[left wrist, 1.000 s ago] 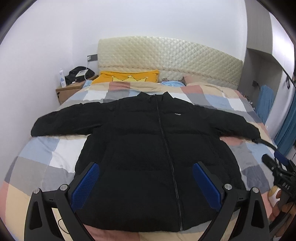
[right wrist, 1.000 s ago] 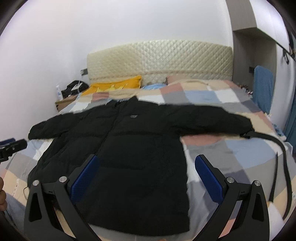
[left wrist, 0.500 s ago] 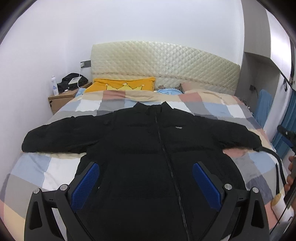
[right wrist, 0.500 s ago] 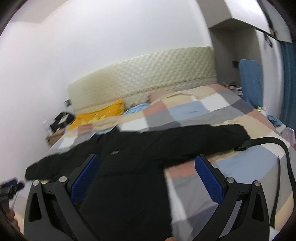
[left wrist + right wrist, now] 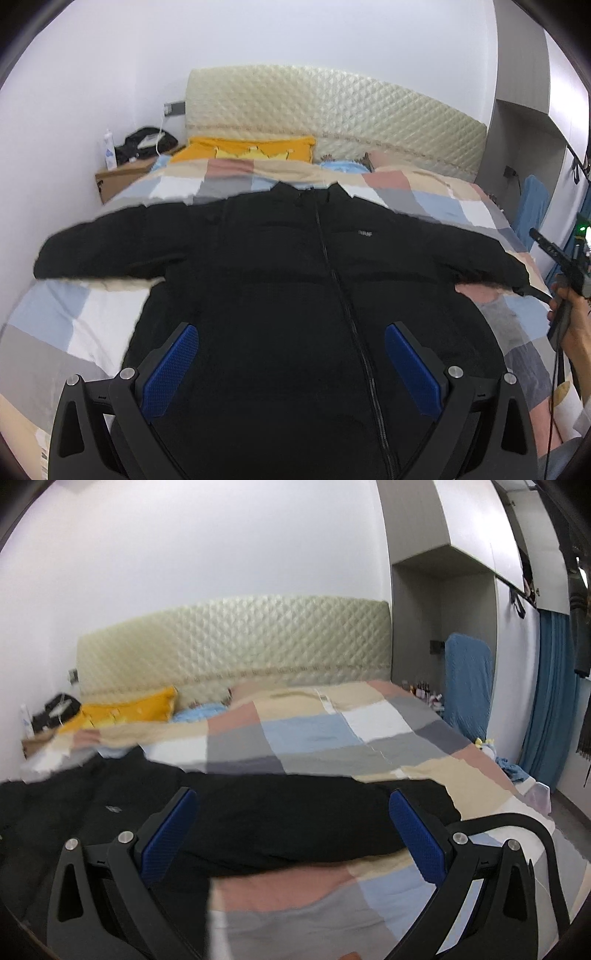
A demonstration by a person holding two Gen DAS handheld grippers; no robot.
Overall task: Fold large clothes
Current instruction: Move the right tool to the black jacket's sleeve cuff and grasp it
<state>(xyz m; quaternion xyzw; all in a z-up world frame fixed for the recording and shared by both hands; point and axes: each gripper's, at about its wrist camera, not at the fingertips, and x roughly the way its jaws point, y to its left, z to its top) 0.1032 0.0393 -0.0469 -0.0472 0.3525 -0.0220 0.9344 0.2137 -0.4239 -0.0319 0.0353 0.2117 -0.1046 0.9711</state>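
Note:
A large black puffer jacket (image 5: pixel 295 280) lies face up and zipped on the checked bed cover (image 5: pixel 55 317), both sleeves spread out. My left gripper (image 5: pixel 291 362) is open and empty, hovering over the jacket's lower front. My right gripper (image 5: pixel 291 830) is open and empty, low over the jacket's right sleeve (image 5: pixel 303 812), near the cuff. From the left wrist view, the right gripper (image 5: pixel 569 266) and the hand holding it show at the right edge beside the sleeve end.
A black strap (image 5: pixel 517 819) lies on the bed cover by the right cuff. A yellow pillow (image 5: pixel 243 149) and quilted headboard (image 5: pixel 332 114) are at the far end. A nightstand (image 5: pixel 122 177) stands at left, a blue-covered object (image 5: pixel 467 686) and curtain (image 5: pixel 550 701) at right.
My left gripper has moved forward over the jacket's hem. My right gripper has swung right and lowered toward the right sleeve. Both stay open.

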